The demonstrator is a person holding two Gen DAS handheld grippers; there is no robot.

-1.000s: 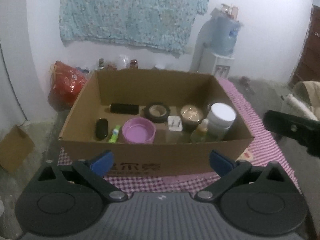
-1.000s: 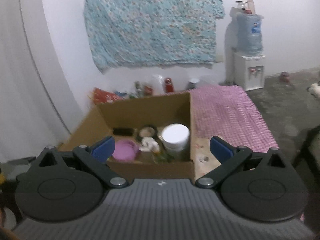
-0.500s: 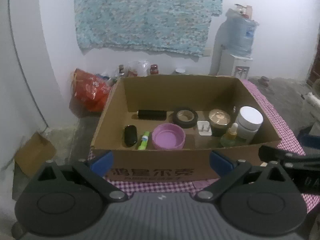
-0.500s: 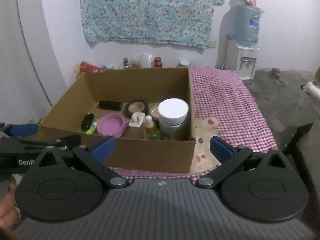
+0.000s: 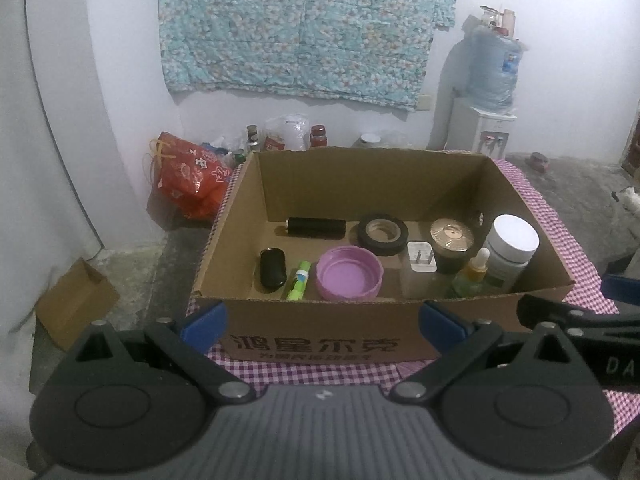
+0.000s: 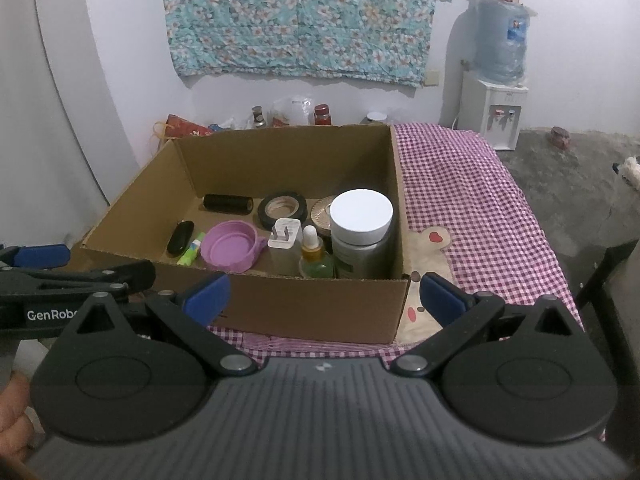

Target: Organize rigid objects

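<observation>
The left tool (image 5: 322, 322) stood wide apart at its blue-tipped fingers (image 5: 204, 320) and held nothing, poised just before the near wall of the cardboard box (image 5: 320, 346). The right tool (image 6: 322, 296) was likewise spread wide and empty, held near the box's near right corner. Each tool showed at the edge of the other's view, side by side and apart.

The box rested on a bench covered by a purple-and-white checked cloth (image 6: 480, 208), toward the cloth's left end. Inside it, along the far side, lay a black cylinder (image 5: 316, 227) on its side, then a roll of black tape (image 5: 383, 234) lying flat, then a round jar with a gold lid (image 5: 452, 242). In the nearer row, from the left, lay a small black oval case (image 5: 272, 267), a green tube (image 5: 298, 280) just beside it, and a purple lid (image 5: 348, 273) turned open side up. To the right of that stood a white plug adapter (image 5: 420, 258) with its prongs facing up, a dropper bottle (image 5: 476, 274) of green and amber liquid, and a jar with a white lid (image 5: 514, 244) against the box's right wall. These last three stood close together; whether they touched could not be told.

Behind the bench, a floral cloth (image 5: 304, 28) hung on the wall, a water dispenser (image 5: 490, 120) stood at the right, and a red bag (image 5: 188, 176) sat on the floor at the left.
</observation>
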